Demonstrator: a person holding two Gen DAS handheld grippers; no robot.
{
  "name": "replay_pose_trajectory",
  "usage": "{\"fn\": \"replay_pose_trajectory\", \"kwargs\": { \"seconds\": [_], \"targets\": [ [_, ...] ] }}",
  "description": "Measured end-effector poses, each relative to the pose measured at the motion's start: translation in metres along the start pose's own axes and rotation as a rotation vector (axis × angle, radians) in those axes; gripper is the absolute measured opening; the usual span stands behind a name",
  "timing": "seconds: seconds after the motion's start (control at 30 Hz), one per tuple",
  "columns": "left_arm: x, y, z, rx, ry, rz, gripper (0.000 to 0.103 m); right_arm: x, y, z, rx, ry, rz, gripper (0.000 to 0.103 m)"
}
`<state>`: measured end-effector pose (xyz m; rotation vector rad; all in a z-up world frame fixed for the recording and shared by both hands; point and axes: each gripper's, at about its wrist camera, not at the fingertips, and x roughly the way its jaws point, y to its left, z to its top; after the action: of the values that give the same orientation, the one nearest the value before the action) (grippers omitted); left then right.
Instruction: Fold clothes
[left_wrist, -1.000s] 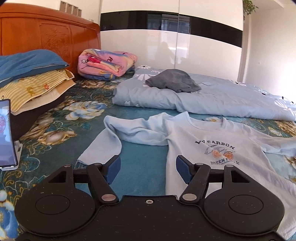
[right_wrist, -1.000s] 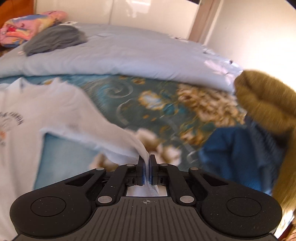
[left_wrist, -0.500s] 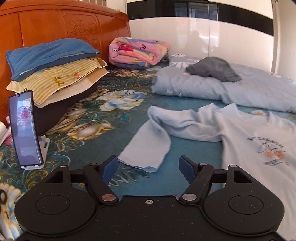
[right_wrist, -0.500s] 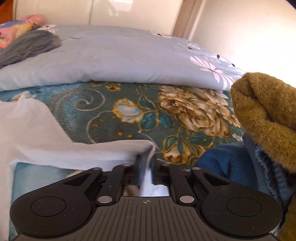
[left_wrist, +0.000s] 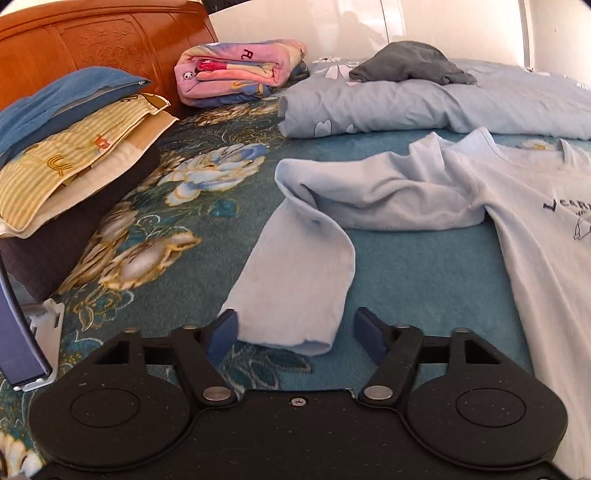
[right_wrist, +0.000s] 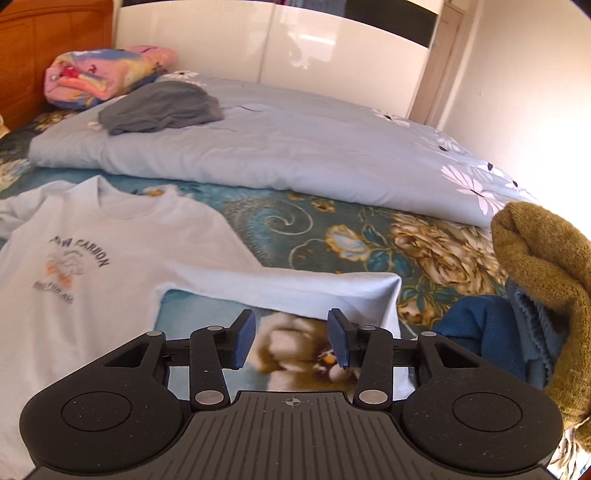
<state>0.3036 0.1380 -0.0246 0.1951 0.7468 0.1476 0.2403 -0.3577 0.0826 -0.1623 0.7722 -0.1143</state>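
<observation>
Just ahead of the left gripper (left_wrist: 293, 334), wide open: cuff of the pale blue shirt (left_wrist: 524, 206), left sleeve (left_wrist: 303, 273) bent. Ahead of the right gripper (right_wrist: 291, 338), also open, empty: right sleeve (right_wrist: 295, 286) stretched flat on the bed (right_wrist: 332, 229). Best pinched at the cuff edge, both layers, low

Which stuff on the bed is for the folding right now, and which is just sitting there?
For the folding:
- light blue shirt
- its sleeve by the open left gripper
- open right gripper

Just lying about:
- grey garment
- pale blue quilt
- pink blanket
- pillows
- brown fuzzy thing
</observation>
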Motion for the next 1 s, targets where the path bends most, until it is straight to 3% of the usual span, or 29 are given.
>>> {"fn": "replay_pose_trajectory", "kwargs": {
  "seconds": [0.07,0.27,0.37,0.5,0.63,0.77,0.83,0.87,1.0],
  "targets": [
    [0.001,0.004,0.003,-0.018,-0.013,0.011,0.005,-0.005,0.005,0.000,0.012,0.000,0.008,0.040],
    [-0.020,0.047,0.030,-0.165,-0.158,0.120,0.002,-0.015,0.017,-0.002,0.012,0.003,0.029,0.040],
    [-0.019,0.085,0.055,-0.240,-0.176,0.185,0.001,-0.015,0.020,-0.006,-0.001,0.011,0.026,0.040],
    [-0.009,0.122,0.085,-0.259,-0.158,0.275,0.001,-0.005,0.022,-0.009,0.012,0.035,0.027,0.040],
    [0.021,0.143,0.101,-0.274,-0.024,0.323,0.002,0.011,0.028,-0.013,0.025,0.065,0.039,0.040],
    [0.036,0.140,0.096,-0.289,0.052,0.341,0.006,0.024,0.036,-0.021,0.039,0.090,0.063,0.040],
    [0.033,0.133,0.090,-0.278,0.059,0.319,0.019,0.028,0.040,-0.024,0.042,0.098,0.073,0.040],
    [0.030,0.129,0.087,-0.268,0.061,0.307,0.031,0.028,0.042,-0.025,0.043,0.100,0.077,0.040],
    [-0.002,0.111,0.063,-0.262,0.036,0.186,0.046,0.025,0.046,-0.030,0.061,0.105,0.094,0.040]
  ]
}}
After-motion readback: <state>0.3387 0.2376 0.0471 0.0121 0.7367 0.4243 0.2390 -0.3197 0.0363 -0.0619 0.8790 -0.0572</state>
